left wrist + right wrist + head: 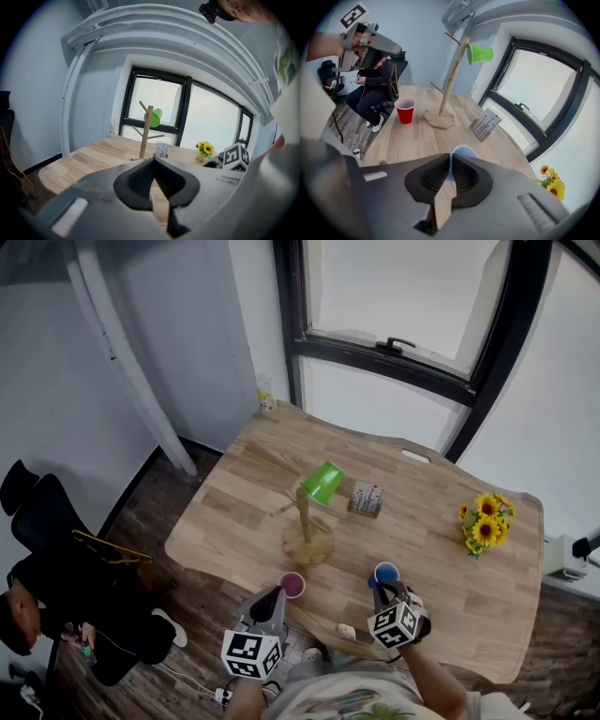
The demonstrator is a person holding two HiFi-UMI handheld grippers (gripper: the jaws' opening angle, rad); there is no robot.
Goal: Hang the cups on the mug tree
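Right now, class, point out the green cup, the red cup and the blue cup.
green cup (323, 482): head view, on its side wall.
red cup (405, 112): right gripper view, on its side wall.
blue cup (386, 572): head view, inside its open mouth.

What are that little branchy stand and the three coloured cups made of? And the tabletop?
Mug tree: pale, matte, bare-looking wood; its base shows uneven grain.
Green cup, red cup and blue cup: probably thin plastic, judging by the smooth uniform colour and thin rims.
Table: wood or wood-look laminate; plank grain shows, but I can't tell which.
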